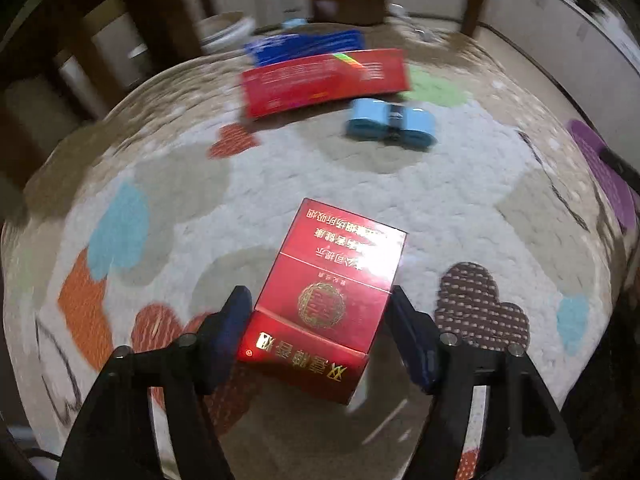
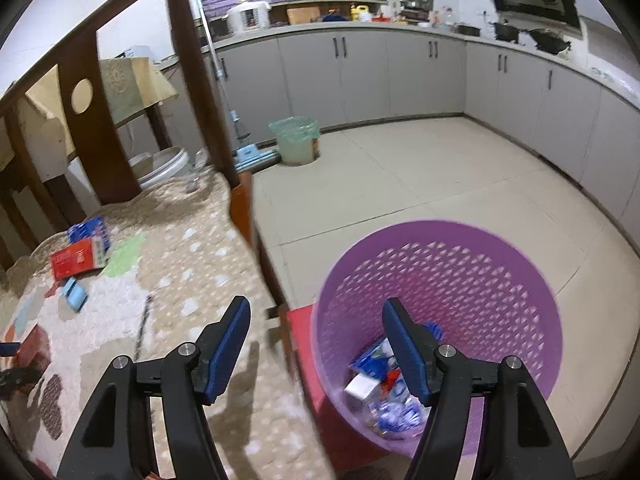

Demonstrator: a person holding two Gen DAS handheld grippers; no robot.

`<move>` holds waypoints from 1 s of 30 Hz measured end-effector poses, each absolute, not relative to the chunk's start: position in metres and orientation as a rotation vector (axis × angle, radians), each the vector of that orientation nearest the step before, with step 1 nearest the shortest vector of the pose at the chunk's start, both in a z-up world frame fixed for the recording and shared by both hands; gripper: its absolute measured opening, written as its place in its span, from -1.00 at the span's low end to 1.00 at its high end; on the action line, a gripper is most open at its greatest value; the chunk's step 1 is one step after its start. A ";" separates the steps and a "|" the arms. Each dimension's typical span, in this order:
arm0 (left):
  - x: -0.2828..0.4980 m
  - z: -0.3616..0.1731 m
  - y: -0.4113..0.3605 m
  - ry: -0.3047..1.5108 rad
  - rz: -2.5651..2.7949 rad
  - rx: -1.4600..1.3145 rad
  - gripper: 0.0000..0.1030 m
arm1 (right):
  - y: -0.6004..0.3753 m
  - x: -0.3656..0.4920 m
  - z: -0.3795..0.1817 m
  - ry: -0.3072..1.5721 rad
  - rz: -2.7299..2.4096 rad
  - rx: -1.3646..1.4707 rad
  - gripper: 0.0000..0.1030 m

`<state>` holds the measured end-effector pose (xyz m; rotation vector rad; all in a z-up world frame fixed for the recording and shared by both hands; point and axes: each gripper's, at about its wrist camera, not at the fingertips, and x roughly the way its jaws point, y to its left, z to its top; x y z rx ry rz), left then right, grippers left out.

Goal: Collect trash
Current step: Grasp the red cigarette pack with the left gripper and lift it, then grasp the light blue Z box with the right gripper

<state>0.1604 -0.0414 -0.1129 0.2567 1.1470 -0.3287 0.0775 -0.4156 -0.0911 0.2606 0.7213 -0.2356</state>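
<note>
Left wrist: tool (image 1: 320, 304) gripping red pack (image 1: 324, 300)

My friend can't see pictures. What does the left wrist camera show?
The left gripper has its jaws around a red cigarette pack on a heart-patterned cloth. Farther off lie a flat red box, a blue packet and a small light-blue roll.

Our left gripper (image 1: 320, 316) tilts steeply down, jaws half-spread, pads against what sits between them. Our right gripper (image 2: 316, 330) angles down, jaws apart, empty.
</note>
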 end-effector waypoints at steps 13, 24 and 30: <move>0.110 -0.088 -0.009 0.997 -0.297 0.052 0.25 | -0.271 0.157 -0.075 0.907 0.238 0.161 0.41; 0.106 -0.086 0.035 0.984 -0.276 -0.042 0.25 | -0.179 0.244 -0.099 1.034 0.350 -0.077 0.41; 0.105 -0.086 0.036 0.984 -0.259 -0.039 0.25 | -0.161 0.240 -0.107 1.029 0.328 -0.145 -0.28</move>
